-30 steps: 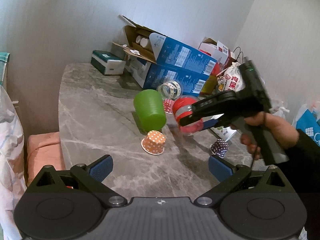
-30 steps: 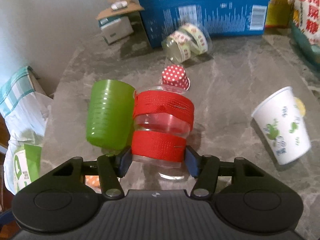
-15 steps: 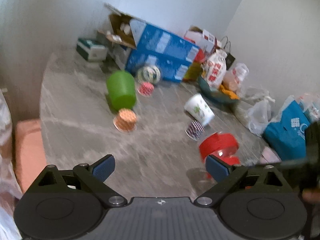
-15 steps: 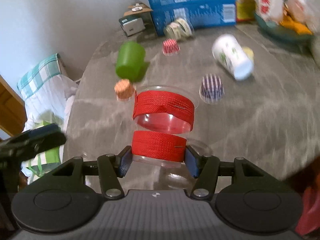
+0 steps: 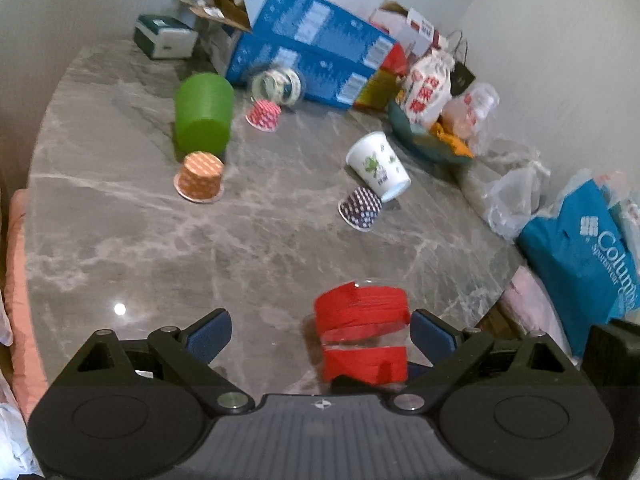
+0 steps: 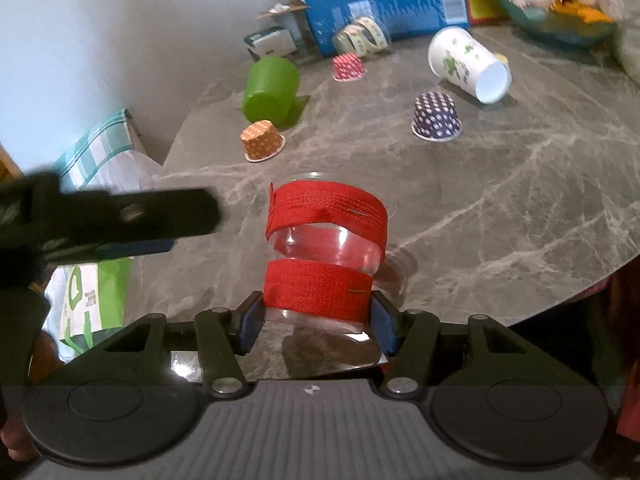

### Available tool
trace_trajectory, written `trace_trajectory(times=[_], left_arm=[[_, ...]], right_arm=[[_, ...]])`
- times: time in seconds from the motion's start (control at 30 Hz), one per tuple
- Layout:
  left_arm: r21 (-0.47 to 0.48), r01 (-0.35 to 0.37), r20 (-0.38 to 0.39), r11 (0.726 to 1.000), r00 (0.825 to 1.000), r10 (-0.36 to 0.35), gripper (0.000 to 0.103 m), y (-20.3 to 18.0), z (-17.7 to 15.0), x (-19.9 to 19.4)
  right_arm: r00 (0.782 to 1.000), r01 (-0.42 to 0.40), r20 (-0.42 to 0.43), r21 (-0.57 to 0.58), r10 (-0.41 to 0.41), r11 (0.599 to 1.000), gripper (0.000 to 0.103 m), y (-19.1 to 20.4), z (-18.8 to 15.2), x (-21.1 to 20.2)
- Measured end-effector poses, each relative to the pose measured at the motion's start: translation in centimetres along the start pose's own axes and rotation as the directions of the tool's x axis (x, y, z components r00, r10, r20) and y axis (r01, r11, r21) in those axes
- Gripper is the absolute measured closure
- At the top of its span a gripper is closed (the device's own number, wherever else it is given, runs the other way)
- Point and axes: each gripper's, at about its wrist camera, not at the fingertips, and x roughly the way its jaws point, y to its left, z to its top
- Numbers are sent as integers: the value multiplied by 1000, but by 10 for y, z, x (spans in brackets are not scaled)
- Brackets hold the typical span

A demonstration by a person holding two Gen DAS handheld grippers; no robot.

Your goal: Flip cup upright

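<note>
The right gripper (image 6: 318, 312) clamps the red-banded cup (image 6: 324, 256) low on its sides, upright near the table (image 6: 500, 220) edge, well apart from the green cup (image 6: 272, 90). The left gripper (image 5: 320, 332) stands wide and empty. Seat the base flat before letting go.

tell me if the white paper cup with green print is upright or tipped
Tipped: the white paper cup lies on its side on the marble table, open mouth facing sideways.

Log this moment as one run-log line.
right gripper: shut on clear cup with red bands | cup: upright, near table edge | left gripper: open, beside cup
</note>
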Motion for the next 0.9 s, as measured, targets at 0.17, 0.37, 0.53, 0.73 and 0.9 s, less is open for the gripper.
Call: trace_trajectory(times=[0.17, 0.37, 0.53, 0.73, 0.9], left_arm=[[-8, -8, -41, 1000, 999, 8, 7, -13, 1, 21], [17, -39, -58, 999, 997, 40, 7, -31, 5, 35], [10, -59, -90, 998, 994, 60, 16, -34, 8, 47], [19, -81, -125, 997, 989, 82, 19, -37, 12, 56], [43, -84, -145, 996, 985, 90, 20, -40, 14, 62]], right_arm=[[999, 0, 34, -21, 0, 1000, 46, 2, -9, -2], [999, -20, 39, -24, 21, 1000, 46, 0, -13, -4], [999, -26, 44, -28, 27, 999, 46, 0, -13, -3], [998, -43, 49, -15, 44, 999, 45, -5, -14, -4], [997, -55, 47, -7, 55, 998, 45, -8, -14, -5]])
